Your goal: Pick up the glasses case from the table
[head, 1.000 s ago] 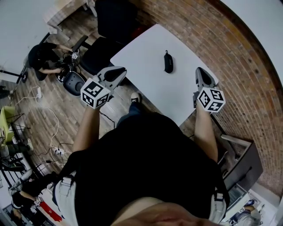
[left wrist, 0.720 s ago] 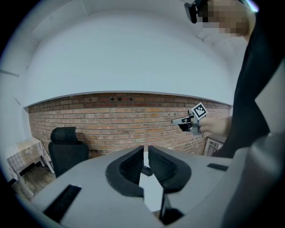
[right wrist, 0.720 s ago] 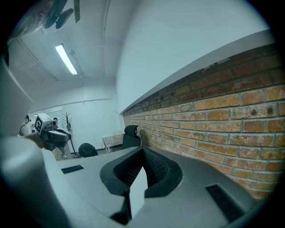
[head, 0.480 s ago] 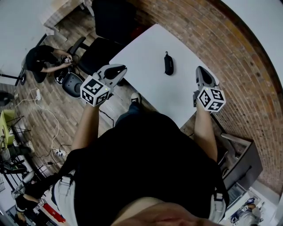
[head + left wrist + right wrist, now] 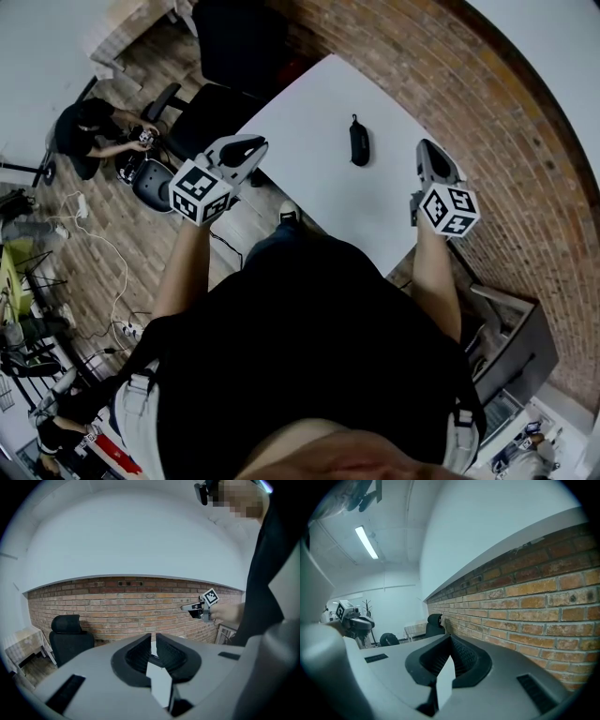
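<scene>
The black glasses case (image 5: 358, 141) lies on the white table (image 5: 309, 202), towards its far half, with nothing touching it. My left gripper (image 5: 246, 148) hangs over the table's left edge, short of the case and to its left. My right gripper (image 5: 427, 157) is held over the table's right edge, to the right of the case. In the left gripper view the jaws (image 5: 153, 641) stand shut and empty, pointing at the brick wall. In the right gripper view the jaws (image 5: 450, 641) are also shut and empty. The case shows in neither gripper view.
A black office chair (image 5: 211, 112) stands at the table's left side. A brick wall (image 5: 487, 112) runs along the table's far and right sides. A person (image 5: 89, 127) crouches on the wooden floor at the left, among cables. A grey cabinet (image 5: 511, 342) stands at the lower right.
The table and the case have slid slightly down in the head view, closer to me. Both grippers keep their places in the picture and stay shut. The crouching person has shifted.
</scene>
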{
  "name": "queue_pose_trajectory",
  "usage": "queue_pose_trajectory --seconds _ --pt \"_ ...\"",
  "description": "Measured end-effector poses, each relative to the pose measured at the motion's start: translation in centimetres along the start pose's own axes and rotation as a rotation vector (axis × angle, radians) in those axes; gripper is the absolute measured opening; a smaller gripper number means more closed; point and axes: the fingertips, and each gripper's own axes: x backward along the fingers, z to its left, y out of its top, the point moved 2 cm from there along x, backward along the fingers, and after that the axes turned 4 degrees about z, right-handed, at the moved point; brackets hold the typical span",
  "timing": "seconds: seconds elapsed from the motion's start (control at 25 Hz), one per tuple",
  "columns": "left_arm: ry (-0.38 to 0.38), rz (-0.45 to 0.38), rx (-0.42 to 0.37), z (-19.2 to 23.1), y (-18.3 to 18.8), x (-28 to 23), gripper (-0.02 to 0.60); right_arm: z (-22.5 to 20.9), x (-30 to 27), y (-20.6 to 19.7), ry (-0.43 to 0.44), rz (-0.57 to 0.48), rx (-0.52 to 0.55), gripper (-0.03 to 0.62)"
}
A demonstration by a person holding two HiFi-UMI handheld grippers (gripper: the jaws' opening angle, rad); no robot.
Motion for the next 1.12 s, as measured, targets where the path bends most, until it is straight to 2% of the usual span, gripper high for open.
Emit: queue_pose_trajectory --seconds 0.52,1.12 --pt "-0.018 -0.017 0.009 2.8 0.6 -1.6 0.034 -0.7 -2.2 0.4 -0.017 0.006 -0.011 0.014" --pt "-0.044 0.019 0.022 5.5 0.0 -3.6 0.034 -1.5 -5.9 -1.0 -0.015 0.058 -0.023 0.015"
